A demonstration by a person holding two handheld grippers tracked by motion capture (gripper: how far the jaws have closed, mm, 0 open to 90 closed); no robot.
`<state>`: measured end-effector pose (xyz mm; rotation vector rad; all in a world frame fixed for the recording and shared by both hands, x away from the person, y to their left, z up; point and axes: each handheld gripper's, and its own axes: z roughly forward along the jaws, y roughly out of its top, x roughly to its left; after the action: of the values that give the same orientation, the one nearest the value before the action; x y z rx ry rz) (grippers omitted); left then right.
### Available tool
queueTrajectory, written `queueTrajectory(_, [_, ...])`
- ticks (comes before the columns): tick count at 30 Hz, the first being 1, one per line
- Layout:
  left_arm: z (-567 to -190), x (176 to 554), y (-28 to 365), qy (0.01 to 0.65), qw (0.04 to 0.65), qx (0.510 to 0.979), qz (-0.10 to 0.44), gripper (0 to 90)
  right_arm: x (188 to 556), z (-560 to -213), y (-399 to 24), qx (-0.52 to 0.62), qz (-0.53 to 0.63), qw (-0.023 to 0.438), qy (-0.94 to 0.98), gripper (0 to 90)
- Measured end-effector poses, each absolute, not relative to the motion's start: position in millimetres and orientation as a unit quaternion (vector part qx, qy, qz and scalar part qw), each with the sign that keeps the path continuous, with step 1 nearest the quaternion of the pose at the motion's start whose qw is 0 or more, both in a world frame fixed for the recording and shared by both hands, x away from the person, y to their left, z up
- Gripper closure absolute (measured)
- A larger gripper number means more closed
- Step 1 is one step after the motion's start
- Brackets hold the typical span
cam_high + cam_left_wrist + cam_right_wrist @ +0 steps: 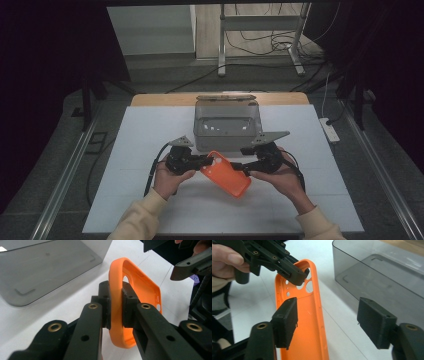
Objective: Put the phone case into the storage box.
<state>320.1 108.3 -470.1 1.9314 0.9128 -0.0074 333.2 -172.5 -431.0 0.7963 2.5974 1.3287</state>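
**Phone case passed to one claw, box next**

Orange phone case (117,302) hangs above the white table (150,200), pinched at its camera-hole end by the left gripper (116,303). Right gripper (327,323) spread wide, the case's other end beside its left jaw, pads off it. Judged step: handover done. Next: carry the case to the clear box (227,125) just beyond both claws. Box wall stands nearest; lift over it.

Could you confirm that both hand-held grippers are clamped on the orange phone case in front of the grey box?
Not quite: the left hand-held gripper is clamped on the orange phone case, but the right hand-held gripper stands open, its pads off the case, as the right gripper view shows. The grey box is behind.
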Motion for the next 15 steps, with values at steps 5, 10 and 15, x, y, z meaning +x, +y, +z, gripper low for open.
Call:
queueTrajectory(5, [-469.2, 319.7, 109.2, 0.374, 0.483, 0.791, 0.0, 81.3, 335.0, -434.4, -176.5, 0.267, 0.453, 0.04, 0.85, 29.6])
queueTrajectory(10, [-467.8, 318.9, 110.9, 0.371, 0.491, 0.788, 0.003, 81.3, 336.1, -437.7, -178.4, 0.27, 0.462, 0.023, 0.845, 28.9])
queueTrajectory(15, [-467.0, 318.4, 111.1, 0.37, 0.493, 0.787, 0.005, 81.3, 337.8, -441.7, -178.5, 0.274, 0.463, 0.014, 0.843, 28.3])
